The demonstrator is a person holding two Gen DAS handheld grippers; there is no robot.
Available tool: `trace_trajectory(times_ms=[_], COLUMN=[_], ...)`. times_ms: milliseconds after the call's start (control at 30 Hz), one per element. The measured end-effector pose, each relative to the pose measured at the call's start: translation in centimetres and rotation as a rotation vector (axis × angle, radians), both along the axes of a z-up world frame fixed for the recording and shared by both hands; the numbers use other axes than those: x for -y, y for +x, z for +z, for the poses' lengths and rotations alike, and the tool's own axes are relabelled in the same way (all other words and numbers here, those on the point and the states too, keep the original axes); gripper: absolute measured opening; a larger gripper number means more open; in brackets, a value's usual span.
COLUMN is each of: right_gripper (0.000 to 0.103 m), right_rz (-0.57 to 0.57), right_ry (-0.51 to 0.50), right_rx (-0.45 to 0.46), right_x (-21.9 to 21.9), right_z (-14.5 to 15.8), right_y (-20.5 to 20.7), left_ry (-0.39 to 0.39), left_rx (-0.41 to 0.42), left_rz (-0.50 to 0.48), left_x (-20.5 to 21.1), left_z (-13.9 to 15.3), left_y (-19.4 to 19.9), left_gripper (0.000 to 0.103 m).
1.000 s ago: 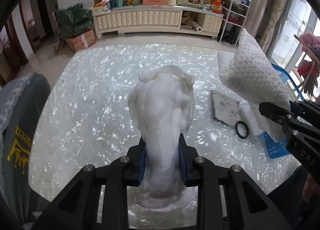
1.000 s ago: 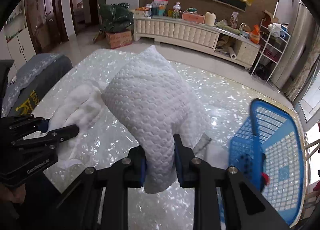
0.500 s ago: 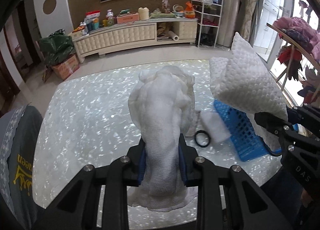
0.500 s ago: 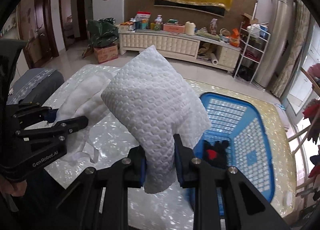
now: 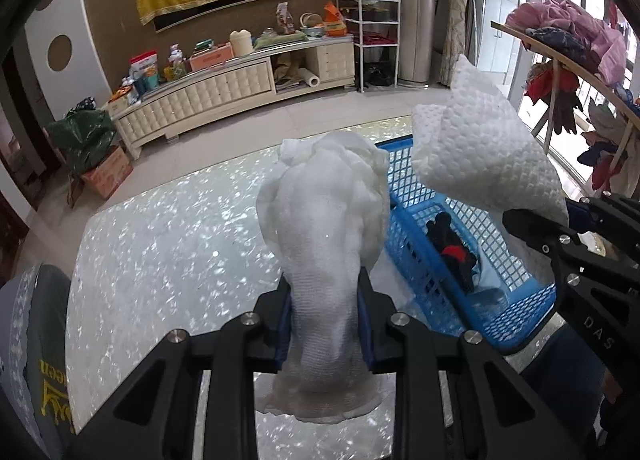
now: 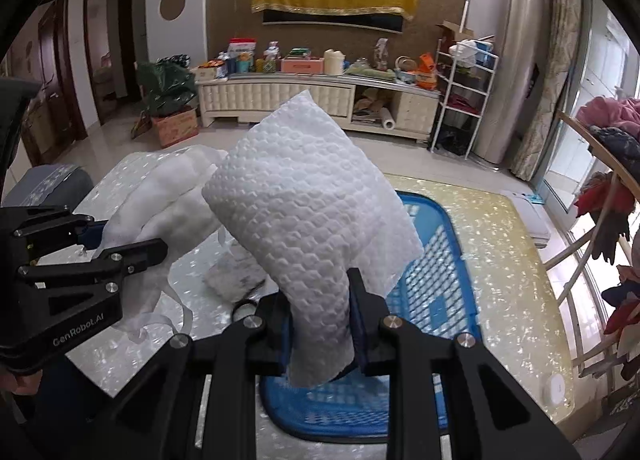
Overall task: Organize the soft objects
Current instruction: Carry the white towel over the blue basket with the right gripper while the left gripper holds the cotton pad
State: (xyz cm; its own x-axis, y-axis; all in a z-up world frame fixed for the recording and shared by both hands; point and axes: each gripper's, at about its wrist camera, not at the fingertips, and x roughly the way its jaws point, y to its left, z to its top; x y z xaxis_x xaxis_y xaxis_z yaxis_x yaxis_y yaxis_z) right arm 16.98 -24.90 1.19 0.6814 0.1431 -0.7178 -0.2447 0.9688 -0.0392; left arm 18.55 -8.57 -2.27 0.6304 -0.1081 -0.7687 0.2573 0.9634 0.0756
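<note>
The left gripper (image 5: 325, 316) is squeezed tight on a soft white cloth (image 5: 326, 219), in the middle of the left picture, held up above the shiny table (image 5: 160, 252). The right gripper (image 6: 320, 320) is squeezed tight on a bumpy white towel (image 6: 308, 203) in the middle of the right picture, above the blue basket (image 6: 440, 260). In the left picture, the basket sits at the right with a black and red thing (image 5: 452, 248) inside.
</note>
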Motion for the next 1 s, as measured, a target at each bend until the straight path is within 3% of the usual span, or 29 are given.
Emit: trace_trajectory(times_ms=[267,767,1000], right_gripper=[0.022,0.022,0.026], right_rz=[-0.041,-0.078,-0.102], right_ry=[-0.004,-0.028,-0.051], right_rx=[-0.024,-0.167,-0.191], right_x=[1.6,3.0,3.2], right_z=[-1.2,-5.7,-5.1], right_y=[1.1,5.0,5.5], left_ry=[0.007,0.024,0.018], left_rx=[-0.010,-0.078,-0.101], left_rz=[-0.035,-0.038,-0.034], left_x=[2.4,3.8,3.8], left_z=[-0.4,-3.7,-4.4], left_y=[2.3,5.0,5.3], left_gripper=[0.025,0.025,0.025])
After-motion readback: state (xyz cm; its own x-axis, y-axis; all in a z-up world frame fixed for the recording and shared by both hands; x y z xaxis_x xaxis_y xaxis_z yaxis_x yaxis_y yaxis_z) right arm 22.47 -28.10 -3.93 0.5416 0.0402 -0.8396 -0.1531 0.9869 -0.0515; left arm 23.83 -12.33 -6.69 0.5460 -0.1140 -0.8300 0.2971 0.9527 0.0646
